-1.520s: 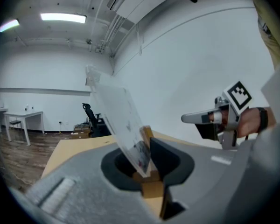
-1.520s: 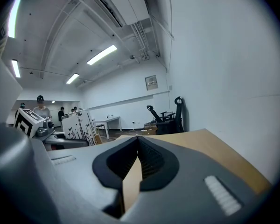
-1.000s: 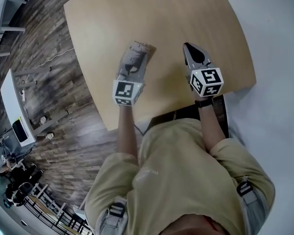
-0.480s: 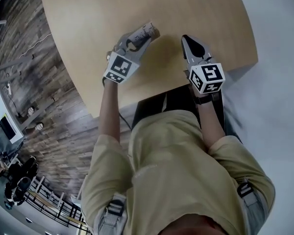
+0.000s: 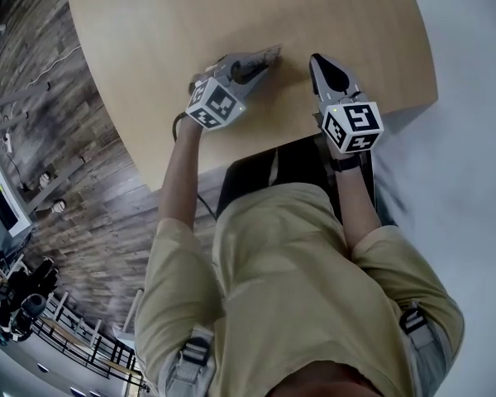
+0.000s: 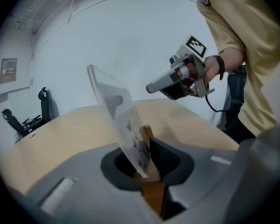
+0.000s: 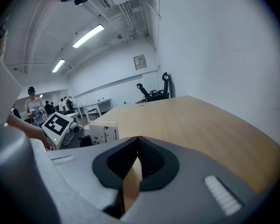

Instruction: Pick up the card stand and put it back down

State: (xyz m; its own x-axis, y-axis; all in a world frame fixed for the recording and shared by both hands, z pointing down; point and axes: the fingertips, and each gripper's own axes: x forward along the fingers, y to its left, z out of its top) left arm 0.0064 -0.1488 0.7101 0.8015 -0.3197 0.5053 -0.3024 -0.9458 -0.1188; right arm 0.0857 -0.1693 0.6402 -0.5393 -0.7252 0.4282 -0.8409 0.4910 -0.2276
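Note:
The card stand (image 5: 269, 53) is a clear plate with a printed card and a small wooden foot. My left gripper (image 5: 259, 61) is shut on its lower edge, low over the wooden table (image 5: 165, 31). In the left gripper view the card stand (image 6: 117, 118) leans to the left between the pads; whether it touches the table I cannot tell. My right gripper (image 5: 324, 66) is shut with nothing in it, a hand's width right of the stand. The right gripper view has its closed tips (image 7: 138, 143) over bare tabletop, the card stand (image 7: 104, 132) at left, and the left gripper's marker cube (image 7: 59, 124) beside it.
The table's near edge (image 5: 231, 151) runs just in front of the person, with a black chair (image 5: 291, 162) under it. Dark wood floor (image 5: 41, 98) lies to the left, pale floor (image 5: 471, 98) to the right. Desks, office chairs (image 7: 151, 93) and people stand far across the room.
My left gripper has sunk toward the table with the card stand and rolled, now pointing more to the right. My right gripper has come down a little and then held about still.

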